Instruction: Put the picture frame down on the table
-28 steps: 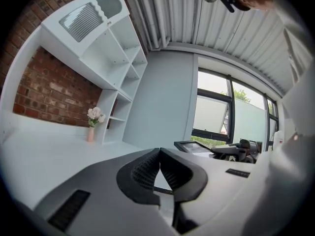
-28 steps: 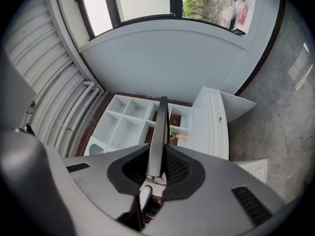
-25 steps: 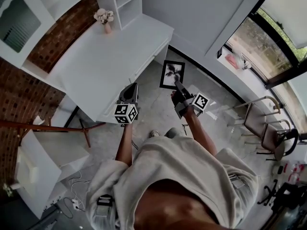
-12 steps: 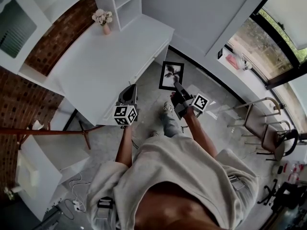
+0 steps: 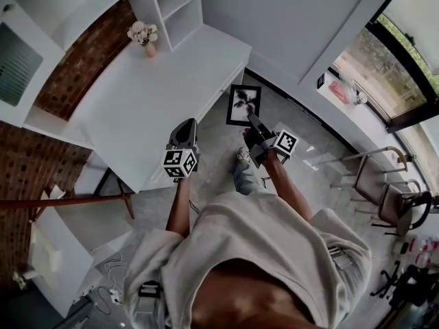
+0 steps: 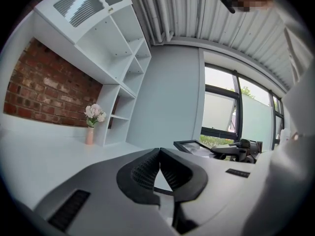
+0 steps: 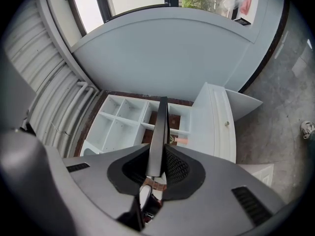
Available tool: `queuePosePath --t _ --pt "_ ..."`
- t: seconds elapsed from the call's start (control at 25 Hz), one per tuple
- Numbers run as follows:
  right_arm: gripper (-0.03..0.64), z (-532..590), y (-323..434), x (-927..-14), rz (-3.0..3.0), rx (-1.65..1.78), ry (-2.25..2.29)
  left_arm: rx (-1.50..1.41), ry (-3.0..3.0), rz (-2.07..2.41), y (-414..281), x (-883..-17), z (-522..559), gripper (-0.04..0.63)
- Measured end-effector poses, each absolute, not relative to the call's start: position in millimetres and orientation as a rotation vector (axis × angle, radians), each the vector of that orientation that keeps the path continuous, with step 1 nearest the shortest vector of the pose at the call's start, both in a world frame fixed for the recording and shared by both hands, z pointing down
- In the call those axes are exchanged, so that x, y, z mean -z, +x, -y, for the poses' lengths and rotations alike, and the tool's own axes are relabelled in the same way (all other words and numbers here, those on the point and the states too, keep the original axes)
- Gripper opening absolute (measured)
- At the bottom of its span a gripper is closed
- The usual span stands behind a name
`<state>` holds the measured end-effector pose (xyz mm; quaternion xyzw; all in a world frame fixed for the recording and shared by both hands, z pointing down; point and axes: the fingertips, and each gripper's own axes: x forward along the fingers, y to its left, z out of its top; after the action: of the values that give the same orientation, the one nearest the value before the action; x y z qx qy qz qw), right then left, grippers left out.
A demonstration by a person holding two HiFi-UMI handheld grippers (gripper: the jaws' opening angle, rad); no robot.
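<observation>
Picture frame (image 5: 244, 105): black border, dark plant print on white. It is held in the air over the floor, off the tabletop (image 5: 151, 94), just past the tabletop's drawer side at 3 o'clock in the head view. It also shows in the left gripper view (image 6: 193, 146).
Right tongs (image 5: 252, 123): clamped on the frame's lower edge. In the right gripper view the frame (image 7: 158, 127) stands edge-on between the pads (image 7: 174, 166), running toward 12 o'clock.
Left tongs (image 5: 184, 131): pressed together with nothing between them (image 6: 159, 153). They sit at 9 o'clock of the right tongs, at the tabletop's near edge.
Tabletop: white.
Vase (image 5: 149, 47): pink, holding pale flowers, at the tabletop's far end, 11 o'clock from the left tongs.
Shelf unit (image 5: 177, 5): white, with open compartments, just beside the vase at 1 o'clock.
Brick wall (image 5: 86, 57): red-brown, behind the tabletop.
Chair (image 5: 374, 177): at 4 o'clock of the right tongs, well apart.
</observation>
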<state>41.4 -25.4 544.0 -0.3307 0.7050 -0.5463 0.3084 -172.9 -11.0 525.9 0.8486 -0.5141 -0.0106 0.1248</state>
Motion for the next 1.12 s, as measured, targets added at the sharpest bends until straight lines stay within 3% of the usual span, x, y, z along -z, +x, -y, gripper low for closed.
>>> queuePosePath --t 1.12 --pt "0.066 302 108 -552 -1.906 1.592 -0.715 -0.025 2.355 1.701 -94 -510 267 0.015"
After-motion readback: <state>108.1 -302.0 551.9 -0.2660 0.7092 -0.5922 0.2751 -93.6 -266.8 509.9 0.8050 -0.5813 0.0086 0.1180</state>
